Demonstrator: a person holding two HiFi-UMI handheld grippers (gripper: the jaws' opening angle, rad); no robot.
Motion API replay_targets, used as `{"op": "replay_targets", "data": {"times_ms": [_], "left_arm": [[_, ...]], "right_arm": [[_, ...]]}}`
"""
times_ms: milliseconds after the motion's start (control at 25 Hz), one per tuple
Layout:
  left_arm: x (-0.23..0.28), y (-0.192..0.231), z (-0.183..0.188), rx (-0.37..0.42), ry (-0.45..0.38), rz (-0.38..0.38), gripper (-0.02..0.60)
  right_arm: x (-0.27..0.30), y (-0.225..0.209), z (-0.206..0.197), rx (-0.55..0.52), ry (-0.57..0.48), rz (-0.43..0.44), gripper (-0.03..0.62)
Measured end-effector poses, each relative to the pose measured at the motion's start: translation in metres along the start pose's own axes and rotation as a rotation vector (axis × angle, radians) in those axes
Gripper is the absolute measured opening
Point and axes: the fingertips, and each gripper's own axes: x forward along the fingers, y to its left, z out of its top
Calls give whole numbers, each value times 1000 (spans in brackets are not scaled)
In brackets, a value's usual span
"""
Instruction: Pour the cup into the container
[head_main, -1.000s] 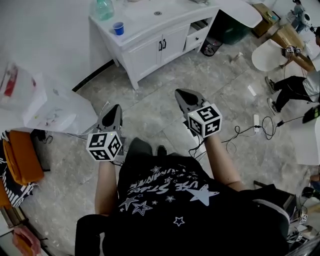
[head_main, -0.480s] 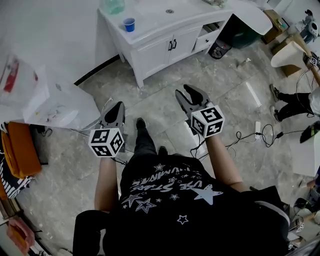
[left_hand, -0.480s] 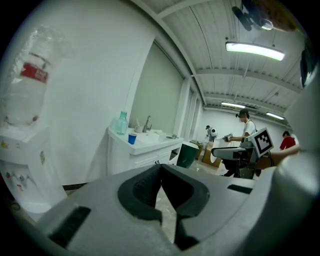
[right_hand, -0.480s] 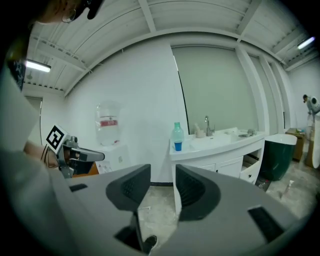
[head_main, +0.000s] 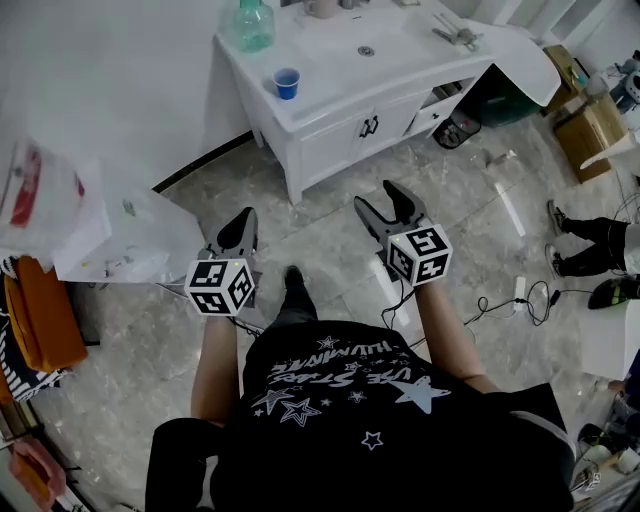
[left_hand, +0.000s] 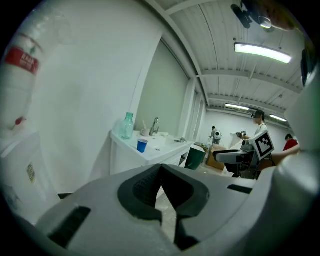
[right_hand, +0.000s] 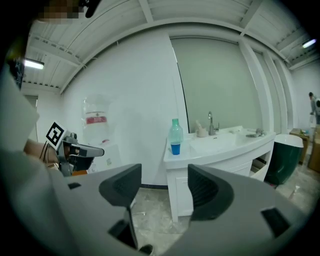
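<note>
A small blue cup (head_main: 287, 82) stands near the front left corner of a white vanity counter (head_main: 400, 70), next to a tall green bottle (head_main: 253, 25); a sink basin (head_main: 366, 50) lies further right. Both grippers hang over the floor, well short of the vanity. My left gripper (head_main: 245, 218) is shut and empty; its view shows the cup (left_hand: 142, 145) and bottle (left_hand: 127, 126) far ahead. My right gripper (head_main: 378, 197) is open, its jaws have just been opening, and nothing is between them. Its view shows the cup (right_hand: 175, 148) ahead between the jaws.
White plastic bags (head_main: 90, 220) and an orange bundle (head_main: 40, 310) sit at the left. Cables (head_main: 500, 290) trail on the tiled floor at the right, near a seated person's legs (head_main: 590, 245). A dark green bin (head_main: 500, 95) stands beside the vanity. Small tools (head_main: 455, 35) lie on the counter.
Both grippers and the person have moved toward the vanity, which now sits lower and nearer in the head view. The right jaws went from shut to open.
</note>
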Motion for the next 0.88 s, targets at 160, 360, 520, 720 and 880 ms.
{"op": "replay_targets", "data": {"times_ms": [160,360,520,720,880], "left_arm": [[27,38,21,-7,-3,-1,9],[56,78,39,-13,1,-19,9],[73,107,48,-31,2,-31,9],[88,126,55,-34,9,-50,9],[96,132,54,-37,19,-62,9]], "right_arm": [[50,-8,22,1,-9,-5,332],[107,-9,36,17,12,-7,423],[142,-9,40,29,42,-21,452],[164,-15,44,-1,57,-53,451],[176,-21,44,-33,67,-59,451]]}}
